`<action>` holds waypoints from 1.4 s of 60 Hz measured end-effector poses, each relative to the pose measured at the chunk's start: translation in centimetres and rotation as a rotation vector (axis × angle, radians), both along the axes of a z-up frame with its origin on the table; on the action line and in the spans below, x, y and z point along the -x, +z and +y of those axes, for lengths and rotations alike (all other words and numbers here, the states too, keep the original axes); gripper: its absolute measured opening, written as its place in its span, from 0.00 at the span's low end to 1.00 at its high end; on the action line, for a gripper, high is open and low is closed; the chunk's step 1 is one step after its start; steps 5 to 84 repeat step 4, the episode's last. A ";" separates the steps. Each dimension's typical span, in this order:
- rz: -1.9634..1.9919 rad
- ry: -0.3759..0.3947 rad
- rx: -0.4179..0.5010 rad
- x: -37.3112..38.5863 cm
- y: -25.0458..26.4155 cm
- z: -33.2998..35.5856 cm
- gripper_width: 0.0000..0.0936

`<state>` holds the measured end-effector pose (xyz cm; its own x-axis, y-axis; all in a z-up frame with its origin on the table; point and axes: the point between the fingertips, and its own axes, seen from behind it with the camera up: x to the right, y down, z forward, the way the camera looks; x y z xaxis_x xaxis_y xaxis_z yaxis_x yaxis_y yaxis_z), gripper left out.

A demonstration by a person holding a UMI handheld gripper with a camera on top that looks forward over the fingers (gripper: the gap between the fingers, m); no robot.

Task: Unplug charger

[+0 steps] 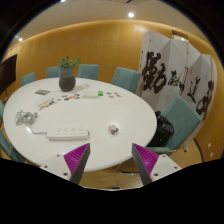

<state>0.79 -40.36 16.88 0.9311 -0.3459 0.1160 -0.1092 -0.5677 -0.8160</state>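
Round white table [100, 125], teal chairs [126, 78], calligraphy screen [175, 70], wood wall [90, 45].

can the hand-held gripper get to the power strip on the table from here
Probably yes: the hand-held gripper is open, and the white power strip lies just beyond its fingers on the round table, nothing between them.

Warm, even indoor light fills the room, coming from small round ceiling lamps [130, 14] high above and beyond the gripper [112, 160]. The white round table [40, 135] ahead of the fingers reflects that light brightly, close to washed out, with only faint, soft shadows under the small items on it. The orange wall [100, 45] beyond glows unevenly, brighter near the lamps. Strong wide-angle distortion bends the table rim and the chairs [178, 115] to the right of the fingers. Fine detail is soft throughout; lettering on the screen [175, 70] beyond stays legible only as bold strokes. The pink pads [76, 157] sit in mild shade.
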 end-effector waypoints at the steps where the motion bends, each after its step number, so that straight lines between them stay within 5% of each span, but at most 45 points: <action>1: 0.000 0.001 0.000 0.0 0.1 0.0 0.93; 84: -0.004 0.006 0.003 0.0 0.0 0.0 0.93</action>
